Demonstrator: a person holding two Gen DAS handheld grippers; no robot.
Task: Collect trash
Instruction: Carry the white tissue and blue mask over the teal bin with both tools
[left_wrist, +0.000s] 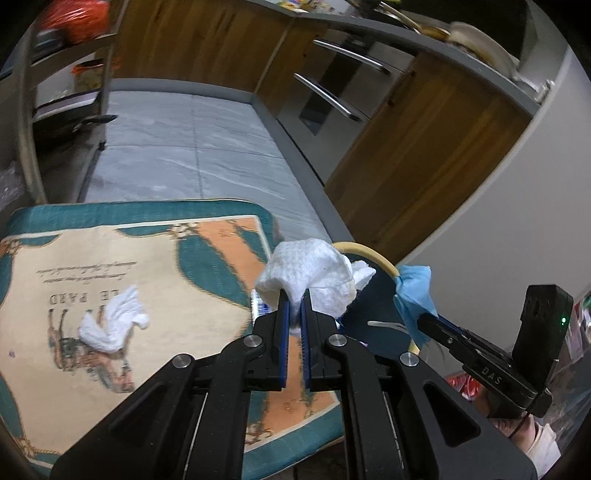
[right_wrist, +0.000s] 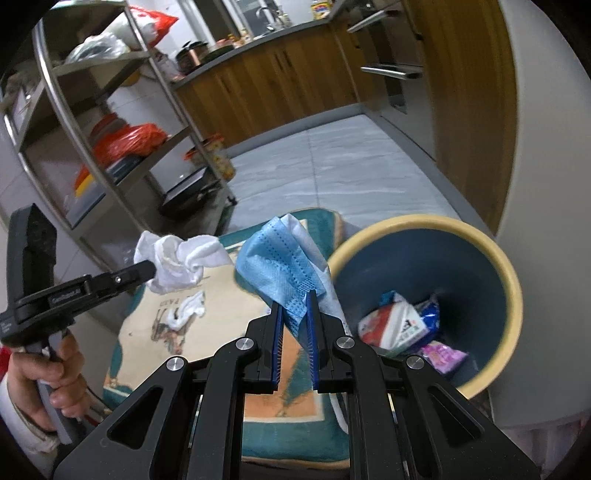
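Note:
My left gripper (left_wrist: 294, 295) is shut on a crumpled white tissue (left_wrist: 310, 271) and holds it above the patterned mat (left_wrist: 155, 258), next to the bin's cream rim (left_wrist: 373, 254). It also shows in the right wrist view (right_wrist: 149, 268) with the tissue (right_wrist: 177, 258). My right gripper (right_wrist: 295, 297) is shut on a blue face mask (right_wrist: 277, 258) and holds it up beside the bin (right_wrist: 424, 258). The mask shows in the left wrist view (left_wrist: 413, 291). The blue bin holds several wrappers (right_wrist: 395, 325). A second white tissue (left_wrist: 110, 321) lies on the mat, also in the right wrist view (right_wrist: 186, 312).
A metal shelf rack (right_wrist: 110, 147) with bags and boxes stands to the left. Wooden cabinets (left_wrist: 424, 147) and an oven with metal handles (left_wrist: 332, 96) line the right. Grey tiled floor (left_wrist: 192, 147) lies beyond the mat.

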